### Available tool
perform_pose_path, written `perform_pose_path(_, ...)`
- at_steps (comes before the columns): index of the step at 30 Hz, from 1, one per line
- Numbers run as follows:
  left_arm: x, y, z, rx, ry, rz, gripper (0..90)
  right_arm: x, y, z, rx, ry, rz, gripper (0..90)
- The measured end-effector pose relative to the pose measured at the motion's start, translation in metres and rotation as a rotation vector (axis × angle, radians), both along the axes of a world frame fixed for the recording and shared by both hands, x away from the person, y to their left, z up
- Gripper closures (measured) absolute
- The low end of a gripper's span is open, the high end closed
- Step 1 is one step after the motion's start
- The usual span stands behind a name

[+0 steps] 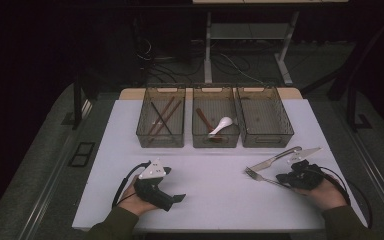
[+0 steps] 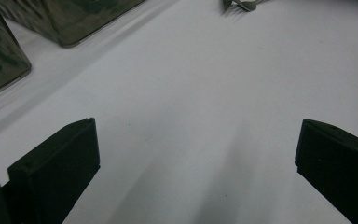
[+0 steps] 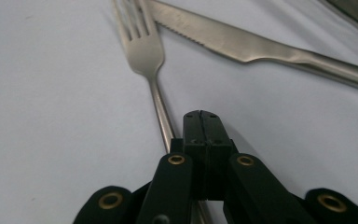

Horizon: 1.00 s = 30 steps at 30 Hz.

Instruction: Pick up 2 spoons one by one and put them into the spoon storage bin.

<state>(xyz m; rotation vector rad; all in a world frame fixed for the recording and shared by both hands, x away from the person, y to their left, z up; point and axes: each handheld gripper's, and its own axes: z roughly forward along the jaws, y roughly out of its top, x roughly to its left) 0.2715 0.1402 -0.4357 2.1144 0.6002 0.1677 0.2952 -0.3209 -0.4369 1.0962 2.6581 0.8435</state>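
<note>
— What lies on the white worktop [image 1: 205, 200]?
— Three smoky plastic bins [image 1: 215, 120] along its far edge; a steel knife [image 1: 275, 159] and fork [image 1: 262, 178] near its right edge.

— And the hands?
— The left gripper [image 1: 177, 198] rests by the near edge, fingers wide apart. The right gripper [image 3: 201, 122] lies low over the fork's slim handle, fingers pressed together; whether they pinch the handle is unclear.

Dim room, grey carpet floor [image 1: 40, 165], white-legged desk [image 1: 208, 45] behind the white table [image 1: 205, 200]
</note>
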Motion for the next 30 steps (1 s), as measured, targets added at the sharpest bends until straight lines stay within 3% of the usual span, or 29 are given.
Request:
perform_pose_path(8,-0.001,-0.001,0.0,-0.005,0.004,-0.002,0.0,-0.017,0.003,0.002,-0.019,0.021,0.041,90.0)
perform_pose_path(13,-0.001,-0.001,0.0,-0.004,0.0,-0.004,0.0,-0.017,0.002,0.007,0.003,0.002,0.022,89.9)
perform_pose_path(17,0.0,-0.002,0.0,-0.004,0.001,-0.004,0.0,-0.015,0.004,0.021,0.018,0.006,0.027,80.9)
perform_pose_path(19,0.0,-0.002,0.0,-0.003,0.001,-0.006,0.0,-0.014,0.008,0.024,-0.029,0.003,0.047,78.2)
perform_pose_path(23,-0.001,-0.002,0.0,-0.004,0.001,-0.006,0.0,-0.006,0.02,0.025,-0.095,0.061,0.075,74.0)
perform_pose_path(30,0.0,-0.002,-0.001,0.001,0.002,-0.009,0.0,0.005,0.039,0.024,-0.146,0.108,0.111,70.4)
